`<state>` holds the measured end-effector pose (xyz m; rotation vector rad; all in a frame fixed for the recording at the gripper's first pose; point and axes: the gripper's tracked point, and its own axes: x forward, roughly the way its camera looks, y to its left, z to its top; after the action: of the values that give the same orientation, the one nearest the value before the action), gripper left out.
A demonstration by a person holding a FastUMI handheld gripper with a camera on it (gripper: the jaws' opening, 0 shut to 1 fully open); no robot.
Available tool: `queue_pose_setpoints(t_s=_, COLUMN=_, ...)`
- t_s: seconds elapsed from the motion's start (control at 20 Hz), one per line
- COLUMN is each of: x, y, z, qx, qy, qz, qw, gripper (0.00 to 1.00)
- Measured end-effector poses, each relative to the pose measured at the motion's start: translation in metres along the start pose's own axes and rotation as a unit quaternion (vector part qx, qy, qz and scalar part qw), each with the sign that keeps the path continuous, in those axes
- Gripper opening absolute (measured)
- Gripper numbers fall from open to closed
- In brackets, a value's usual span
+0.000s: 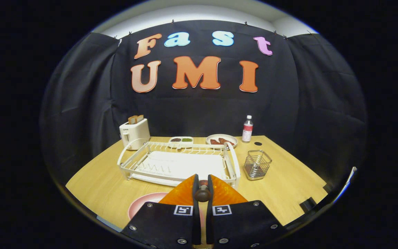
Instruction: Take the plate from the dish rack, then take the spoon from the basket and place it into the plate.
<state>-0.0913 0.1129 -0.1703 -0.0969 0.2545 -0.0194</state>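
My gripper (202,185) has its two orange fingers (185,193) pressed onto a dark brown rounded spoon handle (202,194) that stands up between them. A pink plate (143,204) lies on the wooden table just below and left of the fingers, partly hidden by them. Beyond the fingers sits the white dish rack (178,162), with nothing in its slots. The wire basket (257,164) stands to the right of the rack and looks empty.
A white toaster (134,133) with toast stands at the back left. Behind the rack are a small two-part dish (181,140), a plate of food (221,140) and a bottle (247,129). The table's front and right edges are close.
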Motion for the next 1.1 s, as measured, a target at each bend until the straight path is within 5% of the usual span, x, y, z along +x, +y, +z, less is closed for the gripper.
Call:
queue_pose_setpoints(t_s=0.4, x=0.003, y=0.061, z=-0.046, qx=-0.009, qy=0.035, qz=0.053, qw=0.998, gripper=0.06)
queue_pose_setpoints(t_s=1.1, x=0.009, y=0.074, z=-0.079, qx=-0.008, qy=0.056, qz=0.07, qw=0.996, gripper=0.09)
